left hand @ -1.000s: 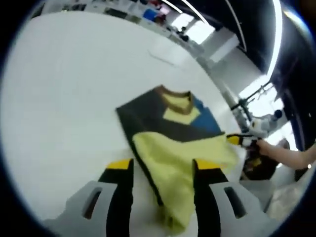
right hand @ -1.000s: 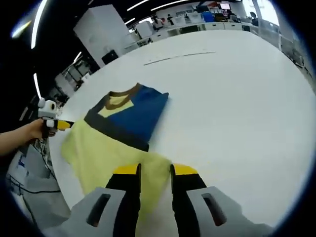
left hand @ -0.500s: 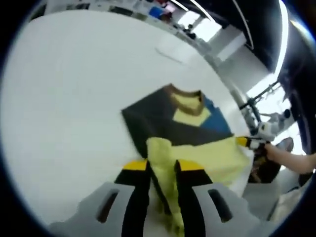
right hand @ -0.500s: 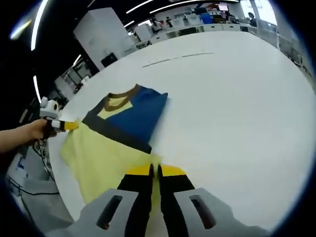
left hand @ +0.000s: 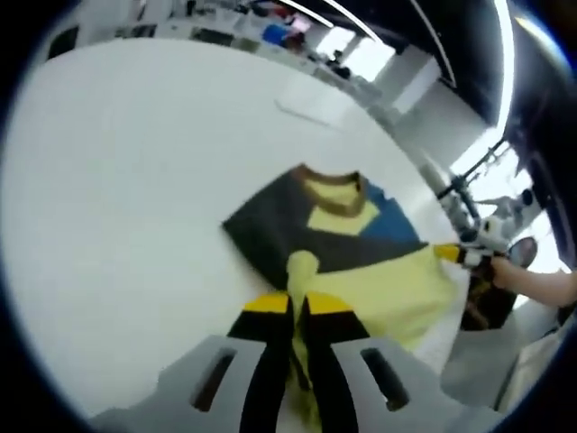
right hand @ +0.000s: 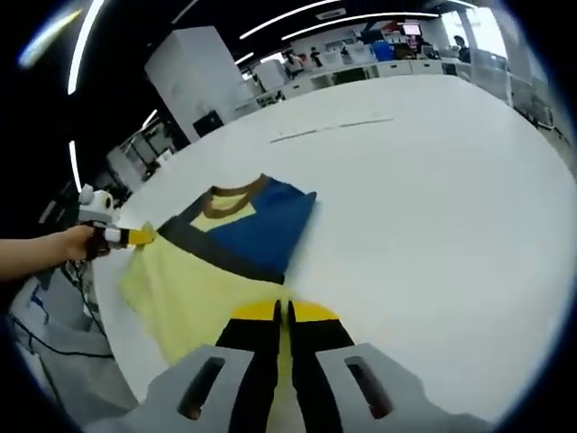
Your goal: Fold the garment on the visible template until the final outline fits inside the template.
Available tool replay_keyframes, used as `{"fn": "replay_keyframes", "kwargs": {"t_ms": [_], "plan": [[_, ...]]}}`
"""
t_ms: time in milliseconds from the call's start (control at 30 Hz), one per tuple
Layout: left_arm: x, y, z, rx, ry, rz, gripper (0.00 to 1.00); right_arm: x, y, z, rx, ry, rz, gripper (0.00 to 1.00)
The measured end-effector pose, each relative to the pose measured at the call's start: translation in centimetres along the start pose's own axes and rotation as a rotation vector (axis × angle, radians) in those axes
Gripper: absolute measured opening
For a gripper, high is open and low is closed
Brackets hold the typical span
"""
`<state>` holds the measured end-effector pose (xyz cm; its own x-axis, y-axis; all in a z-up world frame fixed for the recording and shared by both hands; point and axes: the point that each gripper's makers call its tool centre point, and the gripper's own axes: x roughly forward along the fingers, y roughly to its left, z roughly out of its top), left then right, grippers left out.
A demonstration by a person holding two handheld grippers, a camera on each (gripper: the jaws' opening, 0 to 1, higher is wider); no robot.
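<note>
Both tools — left (left hand: 299, 305), right (right hand: 282, 311) — pinch the garment's (right hand: 225, 244) yellow hem corners.

Setting: large open-plan lab or workshop hall, indoors. Evidence as follows.

Wide white tabletop (right hand: 433, 180), far bigger than a desk, taking up most of both views. Dark ceiling with long linear strip lights (right hand: 297, 11) running across it. A big white block or partition (right hand: 189, 77) stands behind the tabletop. Along the far wall, rows of white benches (right hand: 361, 68) loaded with small items, blue ones among them; too small to identify. At the tabletop's edge, stands and cabling (right hand: 54, 307) against a dark floor. Bright window or daylight area (left hand: 365, 54) at the far end in the left gripper view.
</note>
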<state>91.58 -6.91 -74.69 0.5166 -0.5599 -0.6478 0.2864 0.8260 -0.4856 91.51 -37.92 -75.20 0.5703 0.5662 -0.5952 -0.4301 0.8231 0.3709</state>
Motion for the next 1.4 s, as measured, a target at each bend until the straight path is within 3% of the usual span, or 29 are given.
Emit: {"fn": "replay_keyframes", "kwargs": {"t_ms": [333, 800, 1133, 1400], "plan": [[-1.5, -1.0, 0.4, 0.037, -0.065, 0.001, 0.00, -1.4, 1.4, 2.1, -0.017, -0.091, 0.020, 0.04], [-4.9, -2.3, 1.9, 0.090, -0.169, -0.005, 0.00, -2.5, 3.1, 7.0, -0.077, -0.215, 0.046, 0.03], [-6.0, -2.3, 4.7, 0.127, -0.234, -0.012, 0.00, -2.7, 2.8, 10.5, -0.118, -0.268, 0.037, 0.03], [-5.7, -2.3, 7.3, 0.192, -0.239, -0.019, 0.00, -2.1, 2.3, 12.5, -0.127, -0.287, 0.027, 0.03]]}}
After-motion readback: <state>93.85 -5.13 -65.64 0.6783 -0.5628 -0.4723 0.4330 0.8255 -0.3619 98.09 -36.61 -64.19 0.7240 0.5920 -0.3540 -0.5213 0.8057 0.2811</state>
